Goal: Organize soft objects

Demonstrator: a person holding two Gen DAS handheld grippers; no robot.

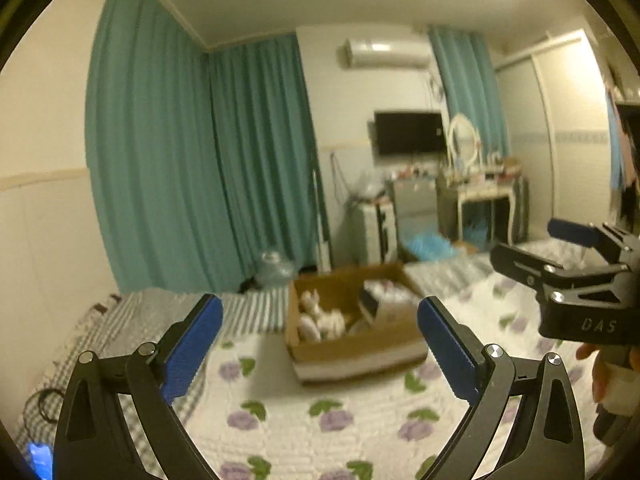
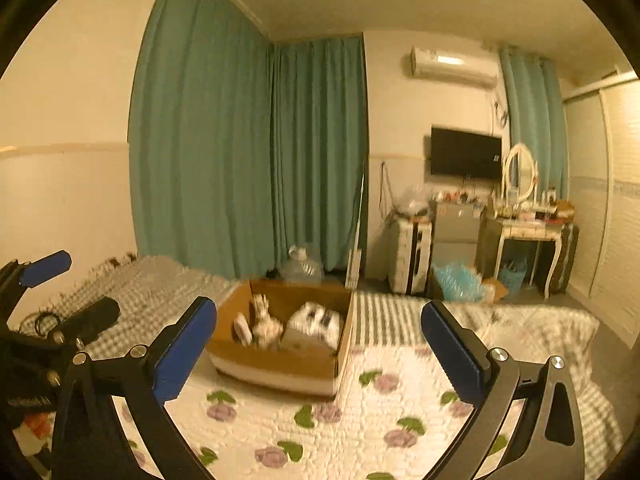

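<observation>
An open cardboard box (image 1: 352, 354) (image 2: 280, 370) stands on the bed. Inside it lie a white plush toy (image 1: 320, 316) (image 2: 262, 326) and a white soft bundle (image 1: 386, 294) (image 2: 316, 326). My left gripper (image 1: 320, 344) is open and empty, held above the flowered quilt in front of the box. My right gripper (image 2: 320, 348) is open and empty too, also short of the box. The right gripper shows at the right edge of the left wrist view (image 1: 560, 256); the left gripper shows at the left edge of the right wrist view (image 2: 60, 300).
The bed has a white quilt with purple flowers (image 1: 320, 420) (image 2: 360, 420) and a grey checked blanket (image 1: 120, 320) (image 2: 152, 284). Teal curtains (image 1: 180, 160), a water jug (image 2: 300, 266), a dressing table (image 2: 524, 232) and a cabinet stand beyond the bed.
</observation>
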